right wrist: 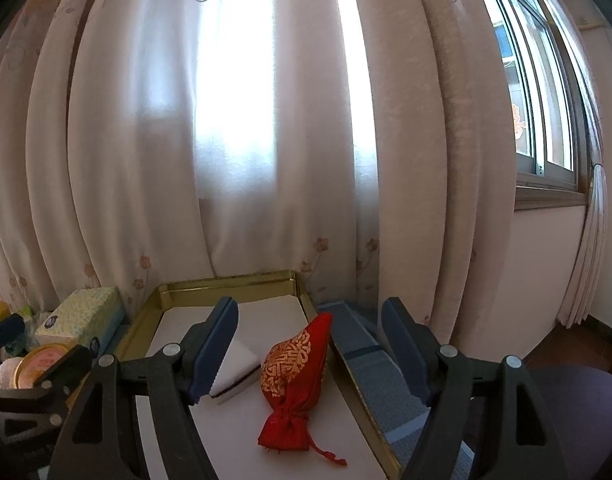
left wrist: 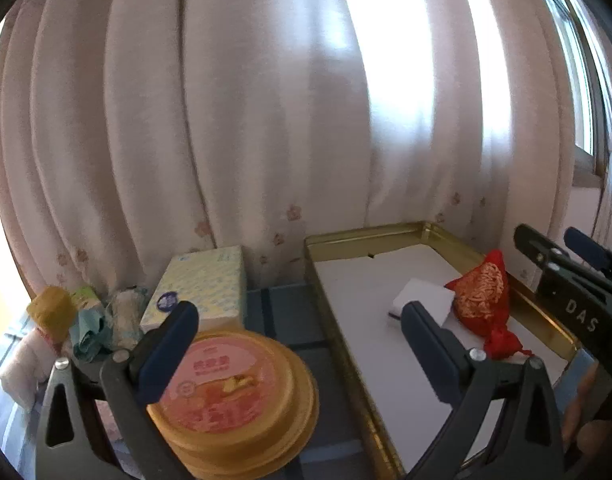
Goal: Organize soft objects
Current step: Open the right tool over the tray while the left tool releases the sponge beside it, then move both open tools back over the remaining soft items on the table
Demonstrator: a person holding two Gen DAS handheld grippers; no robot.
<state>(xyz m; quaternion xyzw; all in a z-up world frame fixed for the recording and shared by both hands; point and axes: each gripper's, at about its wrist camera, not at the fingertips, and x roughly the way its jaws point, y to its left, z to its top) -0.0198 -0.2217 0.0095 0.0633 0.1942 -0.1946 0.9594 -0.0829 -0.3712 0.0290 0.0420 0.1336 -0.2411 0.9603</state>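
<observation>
The right tongs (right wrist: 309,346) are standing spread wide, gripping nothing, with the red pouch (right wrist: 296,376) lying between and just beyond their fingers. The pouch is soft cloth with a gold woven pattern, its neck tied and a red cord trailing. It is resting on the white lining of a gold-rimmed tray (right wrist: 226,280), touching a white sponge (right wrist: 238,364). The left tongs (left wrist: 300,350) are also hanging open, empty, over a round yellow tub (left wrist: 234,392) near a tissue box (left wrist: 202,288).
</observation>
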